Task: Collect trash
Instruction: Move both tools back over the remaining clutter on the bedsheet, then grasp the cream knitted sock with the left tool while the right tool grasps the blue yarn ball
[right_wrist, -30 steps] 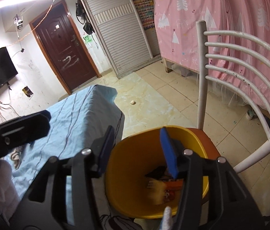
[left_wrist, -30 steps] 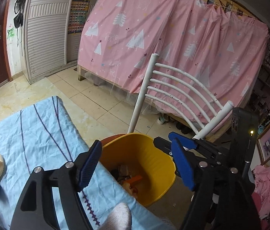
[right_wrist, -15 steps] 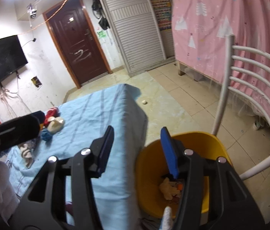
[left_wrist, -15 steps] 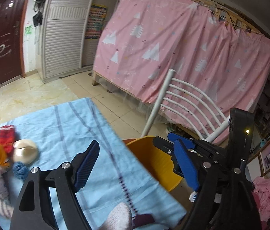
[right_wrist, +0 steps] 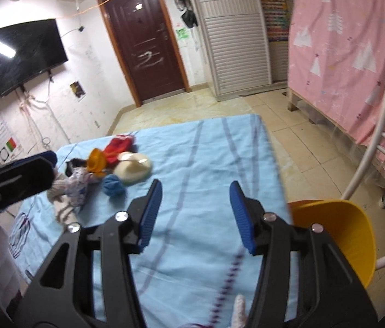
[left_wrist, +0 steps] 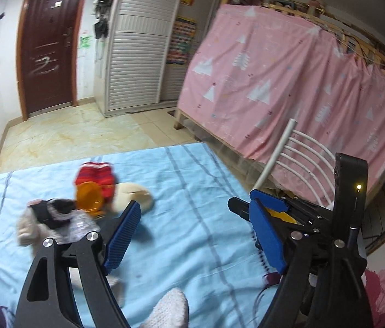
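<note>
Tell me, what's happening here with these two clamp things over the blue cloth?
A person holds a two-finger gripper in each hand and is collecting trash. Both the left gripper and the right gripper are open and empty, the left one's jaws having just been opening. They point at a small pile of trash on the blue cloth. A yellow bin sits on the white chair beside it.
</note>
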`<state>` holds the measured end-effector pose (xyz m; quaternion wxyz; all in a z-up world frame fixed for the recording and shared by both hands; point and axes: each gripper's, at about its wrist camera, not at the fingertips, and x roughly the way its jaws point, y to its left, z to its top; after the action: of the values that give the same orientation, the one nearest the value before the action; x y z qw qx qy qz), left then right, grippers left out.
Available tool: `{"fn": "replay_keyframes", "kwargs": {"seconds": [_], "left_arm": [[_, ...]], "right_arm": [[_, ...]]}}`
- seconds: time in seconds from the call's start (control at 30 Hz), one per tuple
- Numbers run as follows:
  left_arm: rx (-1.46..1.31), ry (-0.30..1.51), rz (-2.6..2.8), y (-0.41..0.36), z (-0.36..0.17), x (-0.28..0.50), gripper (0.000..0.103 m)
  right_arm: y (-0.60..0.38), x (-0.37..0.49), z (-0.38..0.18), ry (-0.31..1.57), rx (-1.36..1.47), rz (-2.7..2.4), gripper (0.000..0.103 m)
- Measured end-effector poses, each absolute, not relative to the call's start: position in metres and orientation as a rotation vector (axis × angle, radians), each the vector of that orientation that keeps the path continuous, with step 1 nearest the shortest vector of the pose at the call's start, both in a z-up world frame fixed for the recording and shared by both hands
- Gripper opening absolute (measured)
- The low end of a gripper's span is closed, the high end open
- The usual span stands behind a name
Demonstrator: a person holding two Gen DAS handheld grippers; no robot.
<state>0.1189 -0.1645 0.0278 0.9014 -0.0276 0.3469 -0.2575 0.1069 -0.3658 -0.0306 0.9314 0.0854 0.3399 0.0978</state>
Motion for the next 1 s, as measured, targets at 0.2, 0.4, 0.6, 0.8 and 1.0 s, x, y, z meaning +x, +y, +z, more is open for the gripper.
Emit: {"fn": "replay_keyframes", "kwargs": {"seconds": [0.2,0.4,0.6,0.8,1.0], "left_arm": [[-0.092,0.718,-0.466,-0.121,0.025,0.121,0.073],[-0.124,0.72,-0.398,-0.08,0.017,0.125,0.074],[-0.162,0.756,-0.344,-0.043,0.0,0.132,0.075],[-0.178,0.814,-0.302,-0.022,-0.022,0.143,0.075],[-0.189,0.897,-0.283,-0.016,-0.046,0.161,0.076]], "right_arm": [[-0.324,0.114,-0.032,0.72,0.123,0.254,0.055],[-0.293,0.121,-0.038,0.747,0.099,0.279,0.055],[-0.269,0.131,-0.047,0.779,0.067,0.295,0.055],[-0.25,0.143,-0.055,0.809,0.035,0.306,0.055],[-0.239,0.153,-0.062,0.837,0.005,0.304,0.055]]}}
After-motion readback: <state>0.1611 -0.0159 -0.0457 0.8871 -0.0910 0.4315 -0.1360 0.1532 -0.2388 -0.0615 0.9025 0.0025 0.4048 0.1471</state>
